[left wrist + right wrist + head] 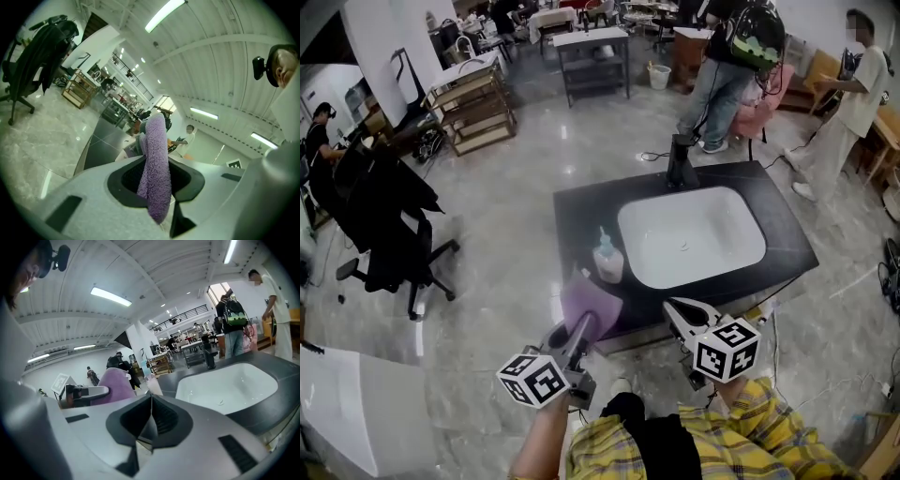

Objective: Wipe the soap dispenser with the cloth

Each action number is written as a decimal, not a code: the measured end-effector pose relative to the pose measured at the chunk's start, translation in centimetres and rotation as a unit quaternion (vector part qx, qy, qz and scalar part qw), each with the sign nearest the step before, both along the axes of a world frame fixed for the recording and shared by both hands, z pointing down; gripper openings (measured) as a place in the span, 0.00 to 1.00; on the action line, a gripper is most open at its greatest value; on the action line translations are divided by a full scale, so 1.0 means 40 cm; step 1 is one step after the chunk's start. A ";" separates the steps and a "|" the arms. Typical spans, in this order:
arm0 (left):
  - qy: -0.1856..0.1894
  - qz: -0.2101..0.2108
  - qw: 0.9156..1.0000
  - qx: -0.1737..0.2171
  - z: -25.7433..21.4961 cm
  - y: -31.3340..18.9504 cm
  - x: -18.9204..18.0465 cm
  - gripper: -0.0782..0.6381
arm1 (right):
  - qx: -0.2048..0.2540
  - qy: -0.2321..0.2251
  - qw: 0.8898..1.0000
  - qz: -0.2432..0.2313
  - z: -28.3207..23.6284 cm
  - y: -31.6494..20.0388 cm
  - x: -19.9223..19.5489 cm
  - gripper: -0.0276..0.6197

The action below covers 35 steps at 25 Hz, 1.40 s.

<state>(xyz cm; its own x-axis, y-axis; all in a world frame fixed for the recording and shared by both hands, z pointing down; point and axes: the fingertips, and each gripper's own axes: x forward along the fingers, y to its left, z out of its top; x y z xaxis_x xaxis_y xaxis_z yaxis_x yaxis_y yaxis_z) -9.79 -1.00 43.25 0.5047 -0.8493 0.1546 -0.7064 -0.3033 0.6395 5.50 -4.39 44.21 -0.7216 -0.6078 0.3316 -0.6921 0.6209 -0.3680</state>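
On the left part of the counter (581, 211), just beside the left rim of the sink (722, 225), the soap dispenser (607, 257) stands upright and apart from both tools. I have the purple cloth (589, 305) pinched in the left gripper (578, 330), its jaws clamped on a fold with loose ends above and below them. The right gripper (673, 307) has its jaws pressed together on nothing. My worry is the bottle: it looks light and nothing steadies it, so a sideways rub could tip it into the basin or slide it toward the counter's left edge. With its jaws closed, the right gripper can't brace it. Pressing on the pump could squirt soap, and leading with the jaw tips rather than the cloth would knock the plastic. The cloth could also drag out of the grip. I count one dispenser, one cloth, one sink, one faucet (680, 161), two grippers.
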 end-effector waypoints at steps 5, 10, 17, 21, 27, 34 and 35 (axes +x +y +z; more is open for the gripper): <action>0.011 0.030 0.999 -0.001 0.000 -0.052 -0.021 0.21 | 0.011 -0.007 1.000 0.016 -0.019 -0.073 -0.039 0.05; 0.017 0.055 0.998 0.000 0.006 -0.089 -0.040 0.22 | 0.035 -0.016 0.999 0.027 -0.049 -0.134 -0.068 0.05; 0.034 0.099 0.994 0.010 -0.023 -0.117 -0.012 0.21 | 0.047 -0.011 0.998 0.032 -0.060 -0.198 -0.065 0.05; 0.036 0.099 0.994 0.005 -0.032 -0.141 -0.003 0.22 | 0.055 -0.019 0.998 0.006 -0.076 -0.231 -0.086 0.05; 0.039 0.081 0.996 0.009 -0.052 -0.163 0.008 0.22 | 0.056 -0.024 0.998 -0.029 -0.085 -0.288 -0.104 0.05; 0.049 0.084 0.995 -0.006 -0.026 -0.188 0.033 0.22 | 0.046 -0.024 0.996 -0.069 -0.060 -0.324 -0.150 0.05; 0.054 0.082 0.995 -0.009 -0.020 -0.191 0.035 0.22 | 0.044 -0.023 0.996 -0.074 -0.056 -0.324 -0.155 0.05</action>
